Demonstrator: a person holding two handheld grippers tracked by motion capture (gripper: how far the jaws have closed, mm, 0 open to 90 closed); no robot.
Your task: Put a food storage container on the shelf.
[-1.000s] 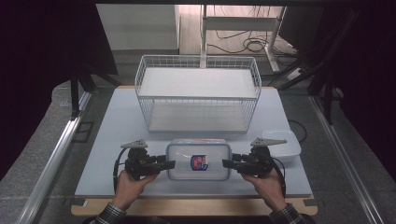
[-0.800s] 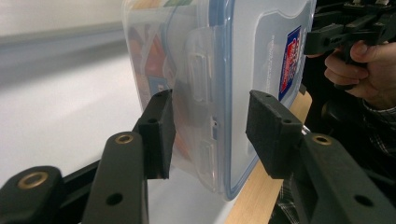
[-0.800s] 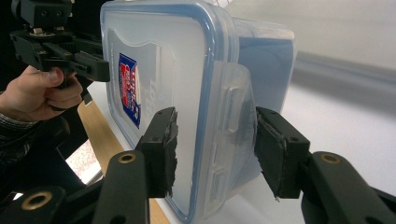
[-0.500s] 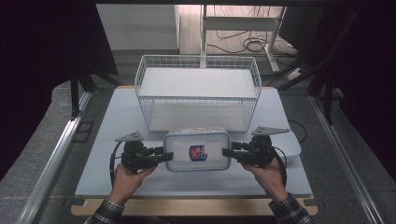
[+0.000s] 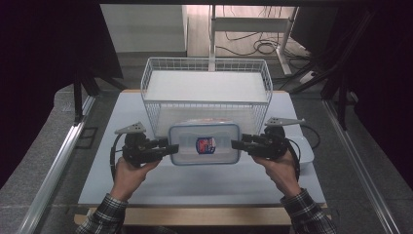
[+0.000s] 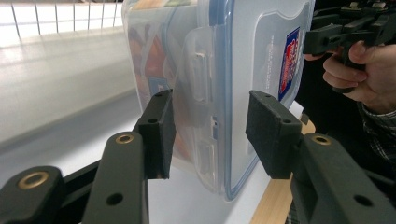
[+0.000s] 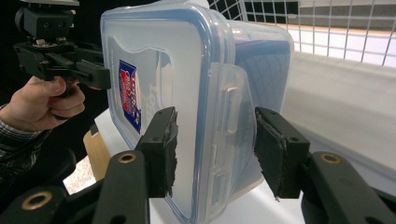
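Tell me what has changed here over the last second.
Both grippers, left gripper and right gripper, have lifted the lidded plastic container off the table toward the wire basket. Their grip on its two ends is unchanged; basket and white object at right stayed put.

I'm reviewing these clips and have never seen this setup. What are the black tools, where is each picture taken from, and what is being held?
A person holds a hand-operated gripper in each hand. The high view looks down on the white table; the gripper views each look along one tool's own fingers. The left gripper and right gripper each clamp one end of a clear lidded container with a red-and-blue label, lid and base between the fingers, held off the table. Behind it stands a white wire basket. A white object lies on the table to the right.
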